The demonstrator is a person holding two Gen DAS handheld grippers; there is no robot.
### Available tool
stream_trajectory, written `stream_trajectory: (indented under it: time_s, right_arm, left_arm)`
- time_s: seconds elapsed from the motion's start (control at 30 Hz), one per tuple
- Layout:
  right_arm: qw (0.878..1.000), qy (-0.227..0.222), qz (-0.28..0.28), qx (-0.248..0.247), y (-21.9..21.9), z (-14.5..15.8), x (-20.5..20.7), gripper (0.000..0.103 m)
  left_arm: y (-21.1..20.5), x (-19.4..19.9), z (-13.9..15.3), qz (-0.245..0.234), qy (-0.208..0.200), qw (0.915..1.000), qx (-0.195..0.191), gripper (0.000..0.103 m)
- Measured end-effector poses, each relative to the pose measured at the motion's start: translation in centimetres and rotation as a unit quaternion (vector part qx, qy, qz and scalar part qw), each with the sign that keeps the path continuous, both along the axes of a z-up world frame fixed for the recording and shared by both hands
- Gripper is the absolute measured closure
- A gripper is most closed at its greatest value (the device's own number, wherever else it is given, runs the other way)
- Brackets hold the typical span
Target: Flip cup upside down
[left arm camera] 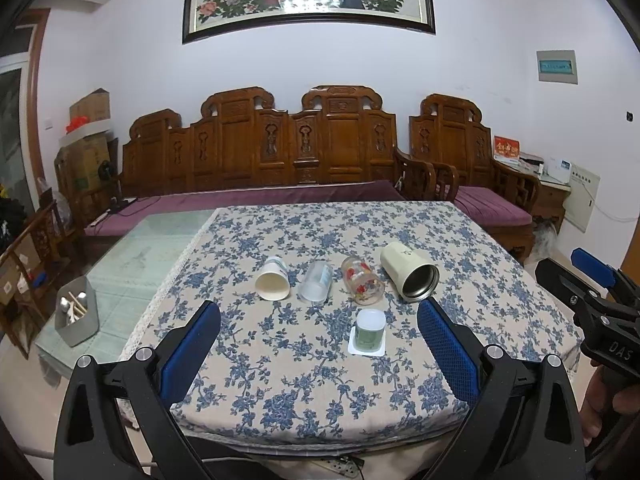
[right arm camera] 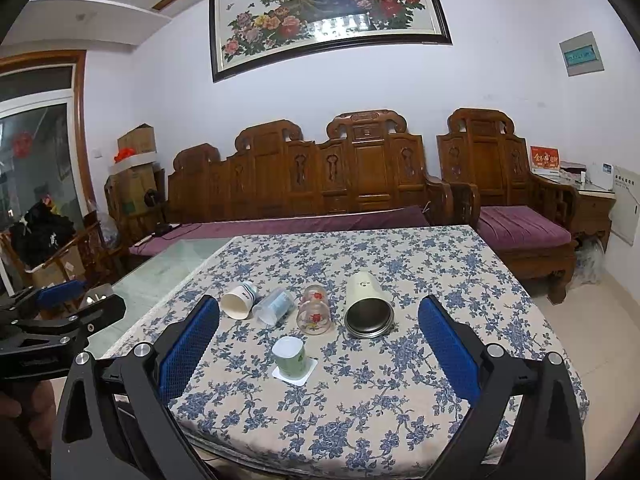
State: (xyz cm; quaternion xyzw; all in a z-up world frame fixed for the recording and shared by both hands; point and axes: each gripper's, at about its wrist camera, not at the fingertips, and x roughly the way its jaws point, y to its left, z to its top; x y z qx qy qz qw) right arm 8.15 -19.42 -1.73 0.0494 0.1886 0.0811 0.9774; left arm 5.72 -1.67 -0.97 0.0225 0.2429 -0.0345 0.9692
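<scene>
Four cups lie on their sides in a row on the flowered tablecloth: a white paper cup [left arm camera: 273, 281] [right arm camera: 239, 301], a clear plastic cup [left arm camera: 316, 282] [right arm camera: 274, 306], a glass with red flowers [left arm camera: 362, 281] [right arm camera: 314, 309], and a cream metal tumbler [left arm camera: 409, 272] [right arm camera: 368, 305]. A small green cup [left arm camera: 369, 331] [right arm camera: 289, 357] stands upside down in front of them. My left gripper [left arm camera: 318, 344] and right gripper [right arm camera: 318, 344] are open, empty, hovering near the table's front edge.
A grey holder with spoons and chopsticks [left arm camera: 77, 316] stands on the bare glass tabletop [left arm camera: 144, 256] at the left. A carved wooden sofa [left arm camera: 280, 152] lies behind the table. The right gripper's body [left arm camera: 592, 304] shows at the left view's right edge.
</scene>
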Motion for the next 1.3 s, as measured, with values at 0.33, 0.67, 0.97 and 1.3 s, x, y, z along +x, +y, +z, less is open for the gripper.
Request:
stream_trajectory:
  time_s: [0.33,0.67,0.97,1.3]
  right_arm:
    - [1.000,-0.001,0.001,0.000,-0.04,-0.01,-0.17,0.003]
    - [1.000,-0.001,0.002,0.001,0.02,-0.03,-0.21,0.003]
    - [1.000,0.000,0.002,0.002,0.17,-0.06,-0.25,0.003]
    - [1.000,0.000,0.002,0.003,0.18,-0.06,-0.27,0.003]
  left_arm:
    - [0.04,-0.02,0.06,0.000,-0.001,1.0000,0.000,0.008]
    - [0.05,-0.07,0.14,0.000,-0.002,1.0000,0.001,0.008]
    - [0.03,-0.14,0.20,0.000,-0.002,1.0000,0.001,0.008]
    - [-0.04,-0.22,0.30,0.000,-0.003,1.0000,0.000,0.008]
